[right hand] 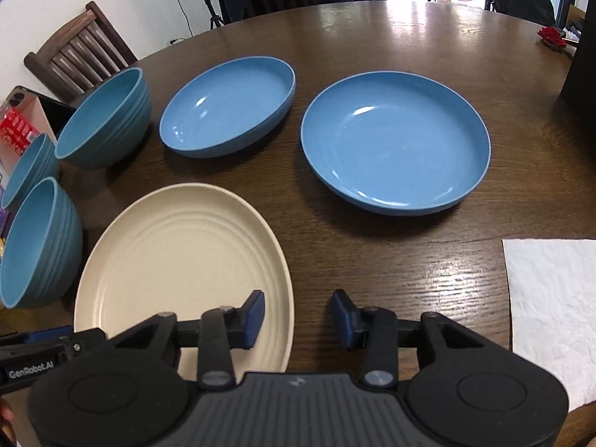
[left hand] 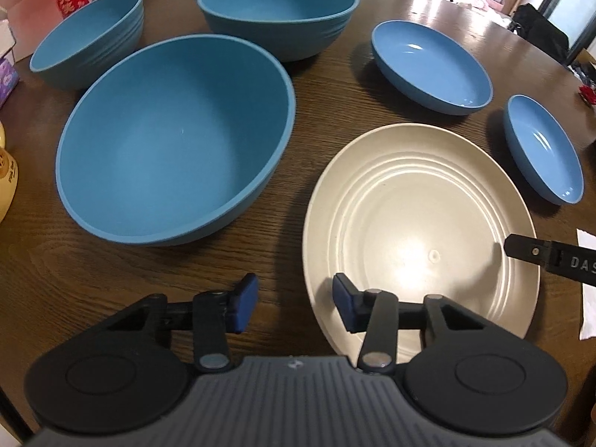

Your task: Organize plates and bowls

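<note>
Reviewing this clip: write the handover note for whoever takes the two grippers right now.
Left gripper: open, empty, straddling the cream plate's near-left rim.
Right gripper: open, empty, at the plate's right edge.
On the table: three deep blue bowls on the left, two shallow blue dishes beyond the plate, all separate.
Done: nothing stacked.
Left: nest the bowls, stack dishes and plate.

Blue bowls (left hand: pixel 175 138), cream ringed plate (left hand: pixel 421 223), perhaps beige.

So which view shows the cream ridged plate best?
The left wrist view: the round cream ridged plate sits almost fully visible, rings clear. In the right wrist view the same plate has its near edge hidden behind the right hand-held gripper.
</note>
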Tool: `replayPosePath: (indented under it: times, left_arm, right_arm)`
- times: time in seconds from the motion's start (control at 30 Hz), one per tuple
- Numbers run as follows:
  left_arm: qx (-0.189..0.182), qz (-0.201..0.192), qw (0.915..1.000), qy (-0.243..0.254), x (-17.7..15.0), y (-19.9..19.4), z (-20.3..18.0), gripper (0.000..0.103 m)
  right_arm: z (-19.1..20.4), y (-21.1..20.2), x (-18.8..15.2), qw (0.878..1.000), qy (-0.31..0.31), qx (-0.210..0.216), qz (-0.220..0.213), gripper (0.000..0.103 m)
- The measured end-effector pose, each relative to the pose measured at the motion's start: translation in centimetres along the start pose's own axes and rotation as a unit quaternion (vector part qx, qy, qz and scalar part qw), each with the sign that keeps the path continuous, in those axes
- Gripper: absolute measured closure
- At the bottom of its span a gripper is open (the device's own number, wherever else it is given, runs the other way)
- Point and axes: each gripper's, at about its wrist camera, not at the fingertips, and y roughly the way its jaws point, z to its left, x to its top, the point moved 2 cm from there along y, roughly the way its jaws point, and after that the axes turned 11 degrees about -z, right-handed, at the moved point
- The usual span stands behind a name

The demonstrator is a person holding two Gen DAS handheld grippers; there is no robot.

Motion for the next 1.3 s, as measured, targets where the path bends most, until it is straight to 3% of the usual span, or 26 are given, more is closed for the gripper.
replayPosePath:
  times: [0.33,0.57,1.3]
  left_arm:
    - [-0.008,-0.009,0.9999,-0.009,0.7,0.4,-0.5,0.079]
    - [-0.018,-0.017,0.9997,-0.008,1.0,0.3,-0.4,0.09]
    - [-0.037,-0.067,0.9962,0.042,-0.8,-3.4,0.1,0.091]
  right_arm:
    - [0.0,0.6,0.5,1.0,0.013,0.028,-0.001,0.088]
    - [0.0,0.6,0.4,0.999,0.008,0.038,0.003,0.091]
    - [0.1,-4.0,-2.0,0.997,-0.002,0.062,-0.037,0.094]
